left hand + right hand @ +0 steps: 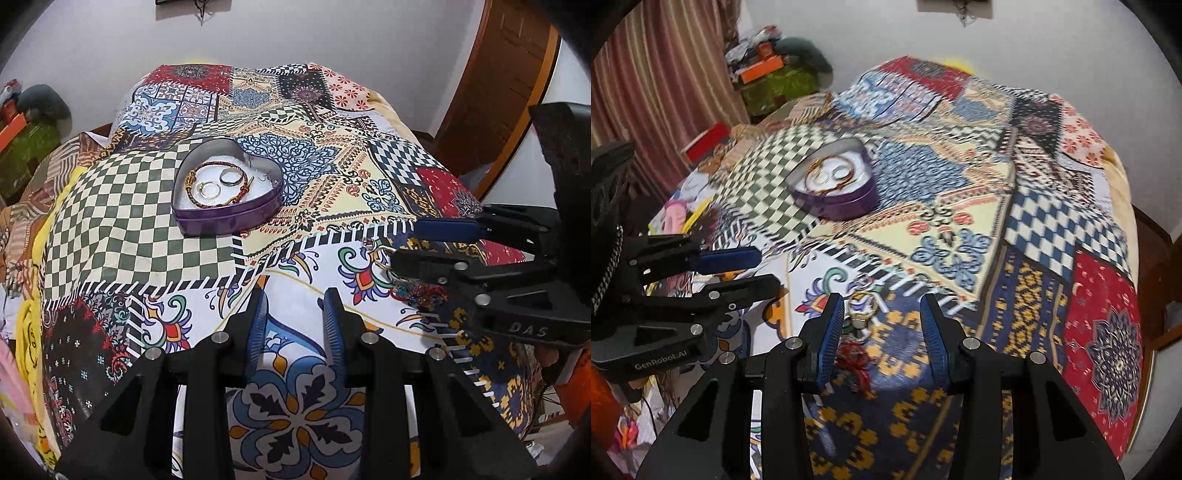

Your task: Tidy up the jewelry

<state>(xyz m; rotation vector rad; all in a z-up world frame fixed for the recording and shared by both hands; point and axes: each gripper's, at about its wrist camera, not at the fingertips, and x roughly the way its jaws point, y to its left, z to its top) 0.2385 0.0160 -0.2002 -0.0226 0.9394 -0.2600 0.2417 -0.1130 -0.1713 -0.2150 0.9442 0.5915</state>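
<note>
A purple heart-shaped tin point(207, 223) point(849, 206) sits on the patterned cloth and holds a braided bracelet point(236, 199) and rings point(210, 190). My left gripper point(295, 302) is open and empty, low over the cloth near me. My right gripper point(882, 306) point(404, 242) is open over loose jewelry: a gold ring piece point(862, 295) point(382, 254) and a red beaded piece point(855, 360) point(417, 293) lie on the cloth by its left finger point(831, 332).
A patchwork cloth point(332, 177) covers the raised surface and drops off at its edges. Cluttered boxes point(764, 70) and a curtain point(665, 74) stand at the left; a wooden door point(506, 74) is at the right.
</note>
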